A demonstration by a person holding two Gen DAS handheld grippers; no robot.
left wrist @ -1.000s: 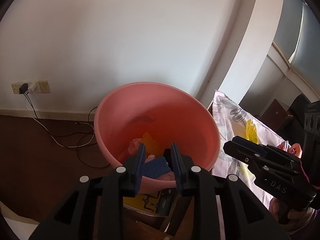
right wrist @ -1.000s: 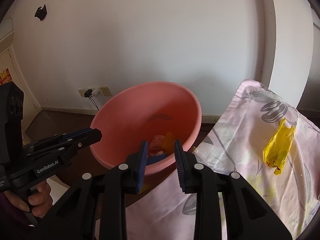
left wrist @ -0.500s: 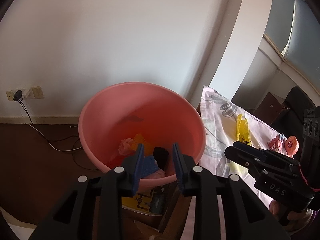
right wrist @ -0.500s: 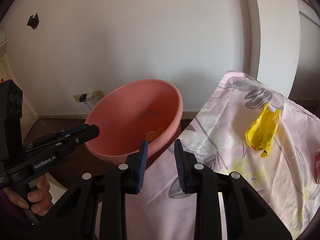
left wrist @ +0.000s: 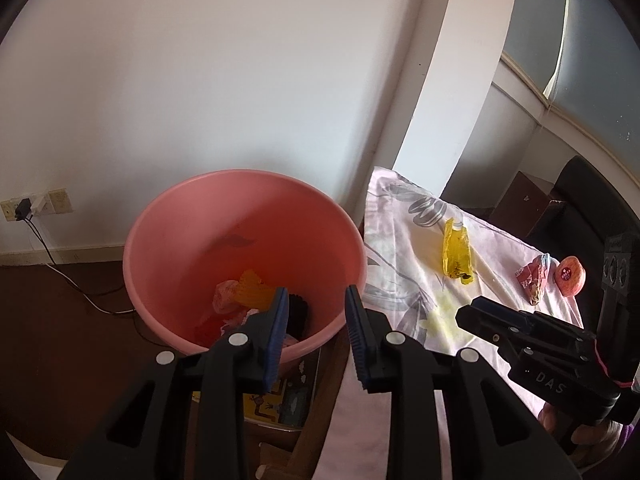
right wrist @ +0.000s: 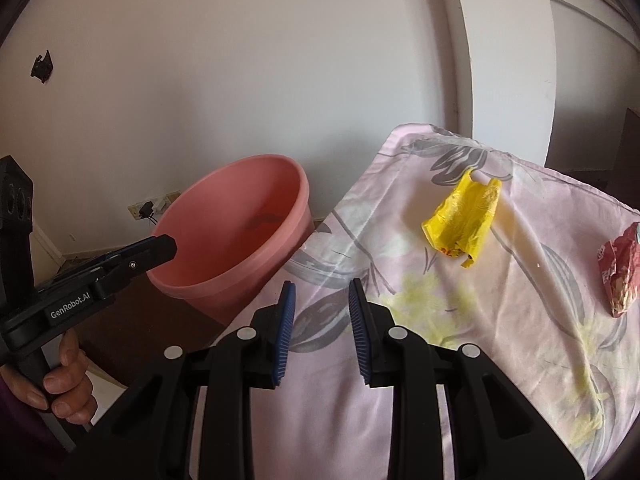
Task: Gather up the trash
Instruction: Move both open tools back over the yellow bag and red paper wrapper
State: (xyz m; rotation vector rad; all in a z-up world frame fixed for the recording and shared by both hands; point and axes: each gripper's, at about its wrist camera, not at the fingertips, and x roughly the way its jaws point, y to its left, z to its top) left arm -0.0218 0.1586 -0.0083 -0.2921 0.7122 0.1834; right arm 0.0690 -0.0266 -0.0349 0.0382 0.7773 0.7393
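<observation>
- The left wrist view looks forward and downward along its tongs [left wrist: 316, 312], close above the round pink plastic basin [left wrist: 160, 240].
- The right wrist view faces downward over the floral pink cloth [right wrist: 500, 320].
- Both views share the basin, cloth and crumpled yellow plastic bag [right wrist: 464, 224].

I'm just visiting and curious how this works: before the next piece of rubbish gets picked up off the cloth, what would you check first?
1. Right gripper empty, jaws apart: ok.
2. Left gripper empty, jaws apart: ok.
3. Yellow bag lying free on the flowered cloth, nothing on top of it: ok.
4. Red wrapper reachable: cannot tell, partly cut off at the right wrist view's edge.
5. Pink basin open, with room above the trash in it: ok.
6. Apple beside the red wrapper is trash: cannot tell.
</observation>
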